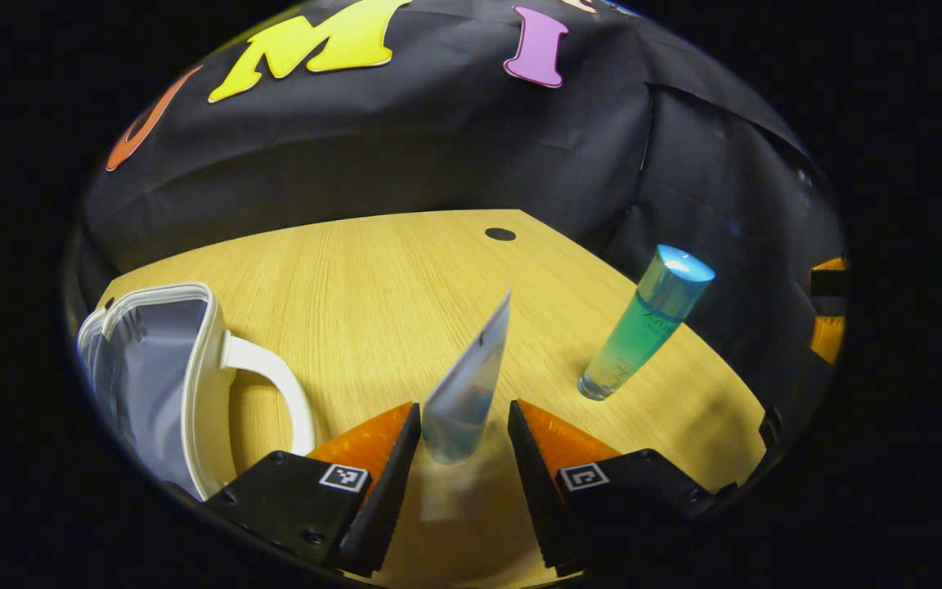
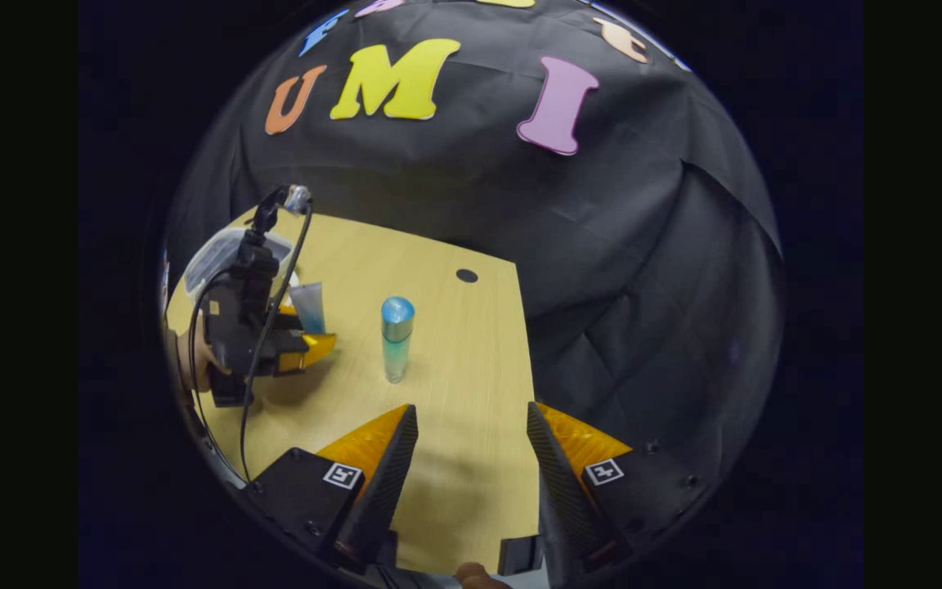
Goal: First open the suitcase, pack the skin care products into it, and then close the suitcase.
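Packing step: left gripper (image 1: 461, 425) jaws bracket the tube (image 1: 471, 384), contact unclear; right gripper (image 2: 471, 446) released; open suitcase (image 1: 162, 376) beside; bottle (image 1: 647, 331) awaits; next, close, lift, transfer.

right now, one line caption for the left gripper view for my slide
Left gripper open around an upright tube, beside suitcase and bottle.

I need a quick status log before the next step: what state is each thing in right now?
Suitcase: open, white-rimmed, handle toward the tube.
Tube: upright between the left gripper fingers; contact unclear.
Bottle: standing on the table, capped, untouched.
Left gripper: fingers around the tube, grip not certain.
Right gripper: open, holding nothing, short of the bottle.
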Demonstrator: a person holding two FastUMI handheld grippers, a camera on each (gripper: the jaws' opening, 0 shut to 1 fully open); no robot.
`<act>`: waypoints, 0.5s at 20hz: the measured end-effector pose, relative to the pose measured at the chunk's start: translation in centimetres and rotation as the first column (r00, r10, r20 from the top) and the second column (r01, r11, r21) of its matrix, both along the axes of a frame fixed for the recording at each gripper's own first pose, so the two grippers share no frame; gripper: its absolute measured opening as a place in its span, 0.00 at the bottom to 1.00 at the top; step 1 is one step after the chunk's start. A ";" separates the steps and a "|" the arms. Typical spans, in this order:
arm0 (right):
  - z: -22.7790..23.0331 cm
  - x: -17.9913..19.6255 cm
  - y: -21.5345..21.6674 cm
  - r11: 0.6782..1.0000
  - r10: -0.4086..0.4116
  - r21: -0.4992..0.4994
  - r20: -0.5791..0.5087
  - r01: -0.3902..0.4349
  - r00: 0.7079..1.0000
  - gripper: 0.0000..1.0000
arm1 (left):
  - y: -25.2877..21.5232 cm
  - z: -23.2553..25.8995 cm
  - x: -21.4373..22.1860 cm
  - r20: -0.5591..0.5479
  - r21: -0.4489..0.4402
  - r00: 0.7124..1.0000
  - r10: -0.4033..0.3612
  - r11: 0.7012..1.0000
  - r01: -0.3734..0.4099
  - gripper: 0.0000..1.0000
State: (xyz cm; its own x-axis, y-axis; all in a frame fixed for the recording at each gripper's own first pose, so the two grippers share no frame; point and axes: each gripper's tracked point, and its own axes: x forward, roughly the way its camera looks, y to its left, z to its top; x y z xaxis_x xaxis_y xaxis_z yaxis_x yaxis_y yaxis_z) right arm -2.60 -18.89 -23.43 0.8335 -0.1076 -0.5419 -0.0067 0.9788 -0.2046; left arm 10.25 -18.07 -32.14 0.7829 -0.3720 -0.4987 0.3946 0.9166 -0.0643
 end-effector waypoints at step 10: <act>-4.1 8.3 6.7 0.972 0.170 0.170 -0.046 -0.160 0.984 0.80 | 1.2 3.5 -2.3 -0.017 -0.047 1.000 0.004 0.999 -0.005 0.41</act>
